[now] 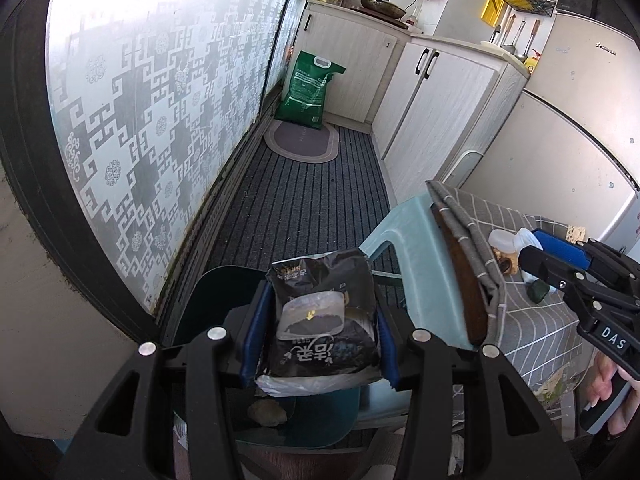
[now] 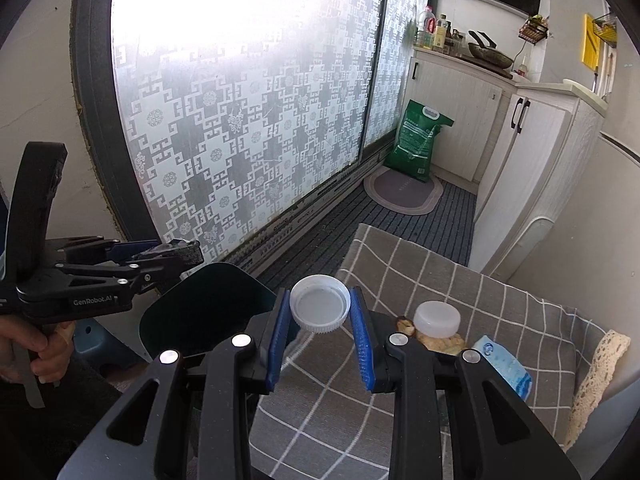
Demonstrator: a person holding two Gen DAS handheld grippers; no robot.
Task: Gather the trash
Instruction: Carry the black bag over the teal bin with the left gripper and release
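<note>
Between the blue pads of the left gripper (image 1: 318,330) sits a black snack bag (image 1: 324,312), held firmly above the dark green bin (image 1: 224,292). Over the edge of the grey checked cloth (image 2: 460,280), the right gripper (image 2: 320,320) pinches a white cap (image 2: 320,309) between its fingers. On the cloth lie a white jar (image 2: 436,319), a blue packet (image 2: 504,368) and some food scraps (image 2: 440,342).
</note>
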